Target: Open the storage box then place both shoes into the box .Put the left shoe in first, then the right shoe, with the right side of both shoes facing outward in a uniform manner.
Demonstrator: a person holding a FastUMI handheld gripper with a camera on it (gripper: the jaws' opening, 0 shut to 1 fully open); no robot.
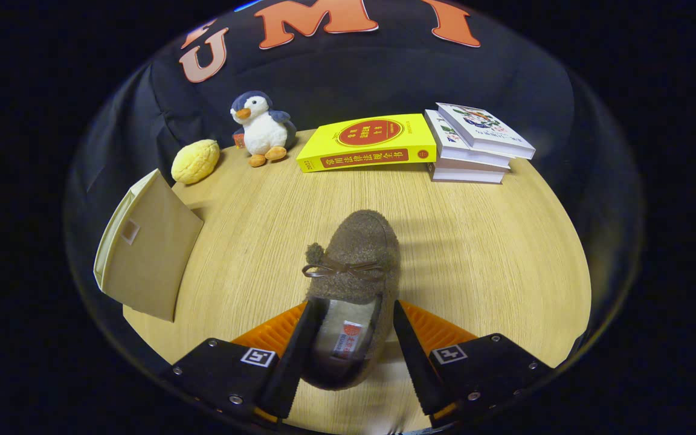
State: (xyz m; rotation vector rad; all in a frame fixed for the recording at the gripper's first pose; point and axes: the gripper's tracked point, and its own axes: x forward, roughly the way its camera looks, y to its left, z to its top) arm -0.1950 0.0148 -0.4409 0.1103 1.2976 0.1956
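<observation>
Currently the gripper straddles the heel of the brown shoe on the table, jaws wide, right finger apart from it. Risk: soft heel slips or twists on closing. Storage box sits left; penguin, bun, books well beyond, nothing blocking.

- Tabletop: pale wood-grain finish, smooth, matt.
- Shoe: fuzzy brown fleece-like cloth; thin glossy bow across the vamp; pale soft lining inside.
- Storage box: beige, matt, fabric or card-like panels, cannot tell which.
- Penguin toy: plush, soft nap.
- Yellow book: glossy paper cover.
- Stacked books: paper, smooth covers.
- Yellow bun-shaped object: bumpy, matt surface.
- Hand-held gripper: ribbed plastic-looking finger faces, matt housing with small metal screws.
</observation>
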